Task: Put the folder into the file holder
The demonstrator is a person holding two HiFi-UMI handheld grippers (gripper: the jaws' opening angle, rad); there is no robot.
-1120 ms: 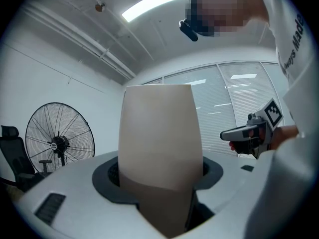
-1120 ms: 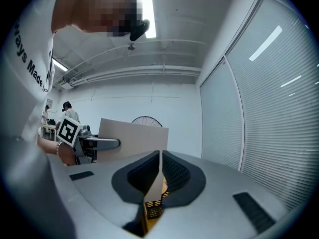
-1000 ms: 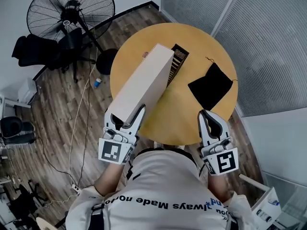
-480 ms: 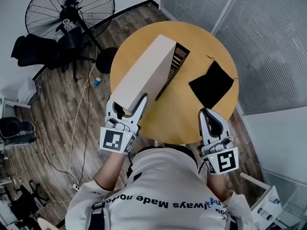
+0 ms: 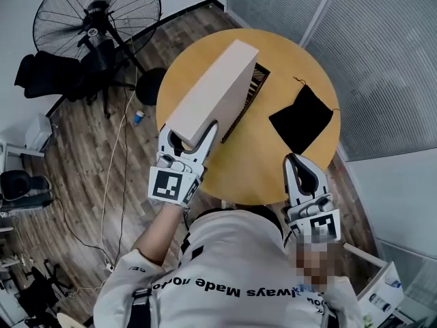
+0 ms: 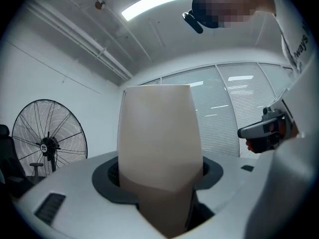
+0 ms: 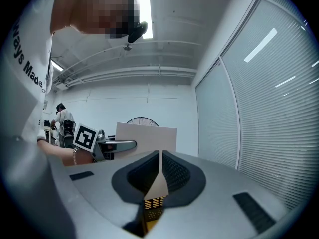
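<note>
A thick beige folder hangs tilted over the round yellow table, its near end between the jaws of my left gripper, which is shut on it. In the left gripper view the folder fills the space between the jaws. A black mesh file holder stands on the table, partly hidden under the folder's right edge. My right gripper hovers at the table's near edge with its jaws closed together and nothing in them. From there the folder and the left gripper show to the left.
A black cloth pouch lies on the table's right part. A large standing fan and dark chairs stand on the wooden floor at the left. A glass wall with blinds runs along the right.
My left gripper has carried the folder to the right and farther over the table, so it covers more of the file holder. The right gripper has stayed where it was.
</note>
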